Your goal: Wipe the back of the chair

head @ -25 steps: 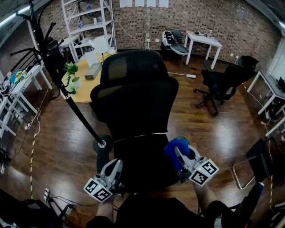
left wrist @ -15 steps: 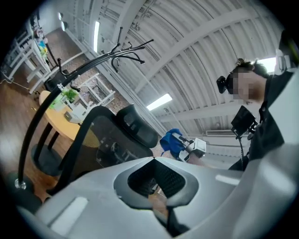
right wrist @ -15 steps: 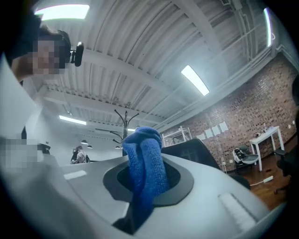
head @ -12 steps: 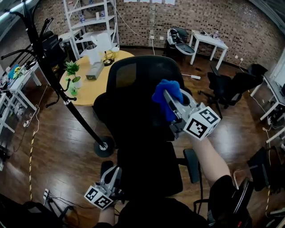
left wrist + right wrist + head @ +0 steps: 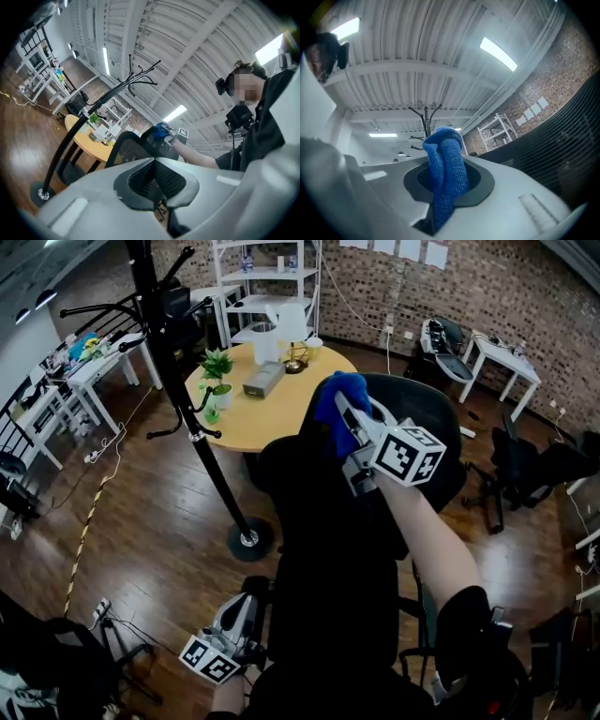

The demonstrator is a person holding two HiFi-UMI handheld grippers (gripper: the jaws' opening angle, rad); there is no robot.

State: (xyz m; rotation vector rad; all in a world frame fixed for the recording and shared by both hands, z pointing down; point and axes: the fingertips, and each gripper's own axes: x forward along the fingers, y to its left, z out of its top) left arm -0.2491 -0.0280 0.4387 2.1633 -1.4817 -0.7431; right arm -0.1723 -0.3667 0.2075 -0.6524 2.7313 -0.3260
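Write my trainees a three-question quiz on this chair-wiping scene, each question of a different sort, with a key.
1. Multiple choice: the right gripper holds A) a blue cloth, B) a sponge, C) nothing.
2. True or false: the left gripper is higher than the top of the chair back.
3. Short answer: which tall black thing stands on the floor beside the chair?
Key: 1 A; 2 false, it is low down; 3 the coat stand.
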